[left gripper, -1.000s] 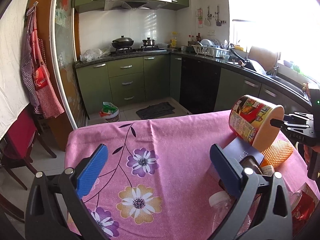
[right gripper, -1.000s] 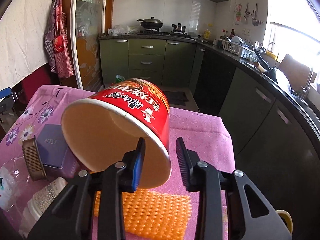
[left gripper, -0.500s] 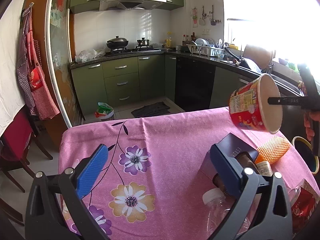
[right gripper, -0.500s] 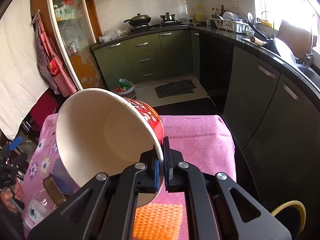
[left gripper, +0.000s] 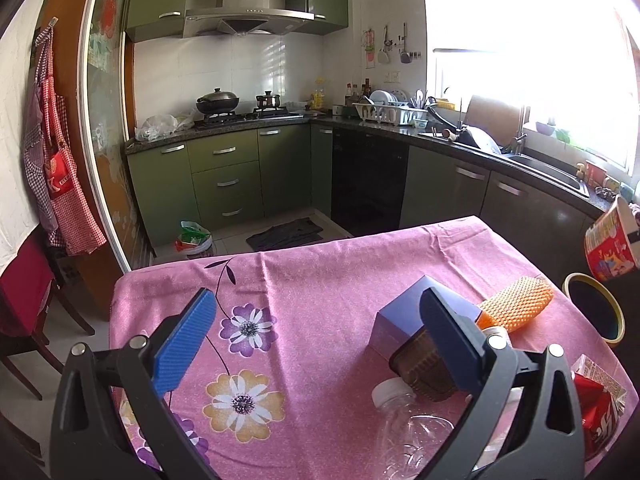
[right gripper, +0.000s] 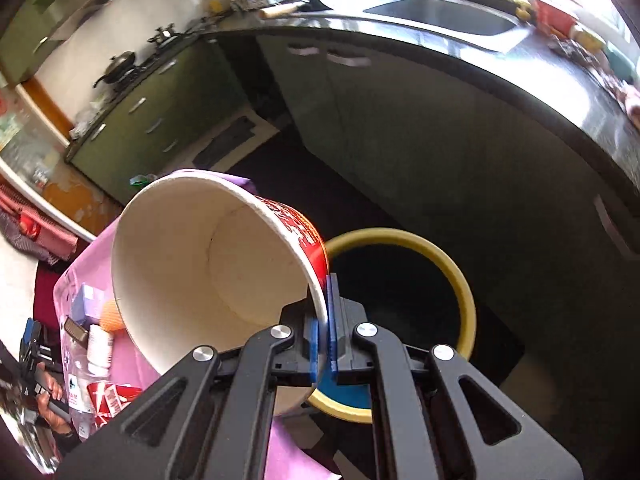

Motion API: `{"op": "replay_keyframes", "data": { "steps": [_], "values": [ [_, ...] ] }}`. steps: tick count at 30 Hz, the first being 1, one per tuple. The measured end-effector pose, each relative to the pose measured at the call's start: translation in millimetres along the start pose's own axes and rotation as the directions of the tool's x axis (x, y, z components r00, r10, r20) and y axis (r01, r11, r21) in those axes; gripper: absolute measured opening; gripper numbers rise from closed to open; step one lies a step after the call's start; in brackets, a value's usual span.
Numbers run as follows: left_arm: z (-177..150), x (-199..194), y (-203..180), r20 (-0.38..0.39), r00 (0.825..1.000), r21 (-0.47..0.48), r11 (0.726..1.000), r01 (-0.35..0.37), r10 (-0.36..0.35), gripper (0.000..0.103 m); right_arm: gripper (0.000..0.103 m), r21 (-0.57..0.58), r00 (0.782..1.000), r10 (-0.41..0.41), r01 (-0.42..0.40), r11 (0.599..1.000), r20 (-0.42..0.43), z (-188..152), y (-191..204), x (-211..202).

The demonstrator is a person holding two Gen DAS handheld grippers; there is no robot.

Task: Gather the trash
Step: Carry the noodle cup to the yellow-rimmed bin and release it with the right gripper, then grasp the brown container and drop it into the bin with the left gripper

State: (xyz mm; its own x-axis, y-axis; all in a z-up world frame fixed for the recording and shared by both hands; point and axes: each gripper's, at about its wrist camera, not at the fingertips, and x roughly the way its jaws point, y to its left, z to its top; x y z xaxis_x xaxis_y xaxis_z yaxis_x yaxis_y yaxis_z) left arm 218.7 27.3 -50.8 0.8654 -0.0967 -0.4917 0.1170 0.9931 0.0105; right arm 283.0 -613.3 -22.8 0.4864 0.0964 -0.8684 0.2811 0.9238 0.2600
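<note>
My right gripper (right gripper: pixel 323 332) is clamped on the rim of the cup (right gripper: pixel 208 264), one pad inside the wall and one outside. The cup hangs tilted, its open mouth toward my camera, beside and partly over the yellow-rimmed bin (right gripper: pixel 404 240) that stands off the edge of the tabletop (left gripper: pixel 320 280). In the left view the cup (left gripper: pixel 610 246) hangs above the bin (left gripper: pixel 596 308). My left gripper (left gripper: pixel 316 344) is spread wide and holds nothing, hovering over the pink cloth. Near its right finger lie a box (left gripper: pixel 404 316), a brown tray (left gripper: pixel 424 368), a clear bottle (left gripper: pixel 412 428), an orange mesh sleeve (left gripper: pixel 516 308) and a red carton (left gripper: pixel 596 404).
</note>
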Motion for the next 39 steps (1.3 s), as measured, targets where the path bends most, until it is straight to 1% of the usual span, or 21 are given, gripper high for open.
{"op": "replay_keyframes", "data": {
  "steps": [2,5,8,12,13,15,16,17,18,22,24,25,27,28,29,31,33,34,36,37,39],
  "values": [
    [-1,1,0,-0.007,1.000,-0.003,1.000,0.007,-0.007,0.097,0.004,0.054,0.999,-0.030,0.032,0.998,-0.039,-3,-24,17],
    [-2,1,-2,-0.006,1.000,0.002,1.000,0.010,-0.010,0.097,0.004,0.116,0.992,-0.050,0.063,0.991,-0.115,-6,-51,52],
    [-2,0,-4,-0.001,1.000,0.011,1.000,0.014,-0.014,0.097,0.004,0.147,0.982,-0.067,0.094,0.985,-0.178,-8,-66,83],
    [-2,1,-4,-0.004,1.000,0.008,1.000,0.025,-0.025,0.097,0.005,0.151,0.967,-0.098,0.136,0.979,-0.233,-6,-72,113],
    [-3,1,-4,-0.007,0.999,0.005,0.999,0.032,-0.032,0.097,0.006,0.150,0.964,-0.104,0.144,0.978,-0.244,-6,-73,118],
    [-4,4,-6,-0.019,0.999,0.007,0.999,0.044,-0.044,0.097,0.012,0.163,0.964,-0.104,0.147,0.976,-0.246,-5,-71,121],
    [-5,5,-6,-0.024,0.999,0.010,0.999,0.047,-0.047,0.097,0.020,0.167,0.965,-0.105,0.148,0.975,-0.241,-3,-72,120],
    [-5,6,-8,-0.030,0.998,0.016,0.999,0.050,-0.050,0.097,0.026,0.164,0.966,-0.109,0.149,0.975,-0.232,-1,-74,118],
    [-6,7,-10,-0.035,0.998,0.023,0.998,0.055,-0.055,0.097,0.035,0.161,0.969,-0.111,0.148,0.976,-0.223,1,-72,115],
    [-6,8,-17,-0.063,0.994,0.031,0.996,0.090,-0.088,0.097,0.035,0.145,0.978,-0.104,0.131,0.981,-0.182,-2,-70,98],
    [-3,10,-21,-0.115,0.986,0.010,0.992,0.124,-0.122,0.097,0.035,0.134,0.981,-0.095,0.118,0.984,-0.169,1,-62,87],
    [-2,11,-24,-0.139,0.981,0.000,0.990,0.139,-0.138,0.097,0.035,0.124,0.982,-0.093,0.114,0.986,-0.163,-5,-64,85],
    [0,14,-32,-0.192,0.970,-0.009,0.989,0.147,-0.146,0.097,0.035,0.111,0.984,-0.086,0.104,0.988,-0.155,-10,-66,82],
    [0,19,-35,-0.231,0.962,-0.020,0.989,0.143,-0.144,0.097,0.035,0.106,0.985,-0.078,0.095,0.990,-0.154,-10,-70,85],
    [0,24,-39,-0.274,0.947,-0.039,0.986,0.161,-0.165,0.097,0.035,0.101,0.986,-0.072,0.088,0.991,-0.153,-15,-74,87],
    [-2,41,-42,-0.364,0.899,-0.119,0.970,0.213,-0.242,0.097,0.035,0.087,0.987,-0.065,0.078,0.993,-0.150,-18,-68,85],
    [-4,57,-44,-0.431,0.850,-0.199,0.951,0.237,-0.302,0.097,0.035,0.070,0.988,-0.054,0.065,0.995,-0.147,-22,-61,82],
    [-5,63,-44,-0.449,0.832,-0.230,0.942,0.243,-0.325,0.097,0.035,0.065,0.988,-0.048,0.058,0.996,-0.145,-23,-59,81],
    [-6,72,-46,-0.473,0.801,-0.282,0.924,0.257,-0.367,0.097,0.035,0.051,0.989,-0.034,0.042,0.998,-0.143,-27,-53,77],
    [-7,74,-48,-0.478,0.790,-0.300,0.917,0.263,-0.383,0.096,0.035,0.045,0.990,-0.030,0.036,0.998,-0.141,-28,-50,75],
    [-8,79,-50,-0.489,0.779,-0.326,0.911,0.254,-0.392,0.093,0.036,0.036,0.990,-0.024,0.029,0.999,-0.136,-31,-46,71]
  ]
}}
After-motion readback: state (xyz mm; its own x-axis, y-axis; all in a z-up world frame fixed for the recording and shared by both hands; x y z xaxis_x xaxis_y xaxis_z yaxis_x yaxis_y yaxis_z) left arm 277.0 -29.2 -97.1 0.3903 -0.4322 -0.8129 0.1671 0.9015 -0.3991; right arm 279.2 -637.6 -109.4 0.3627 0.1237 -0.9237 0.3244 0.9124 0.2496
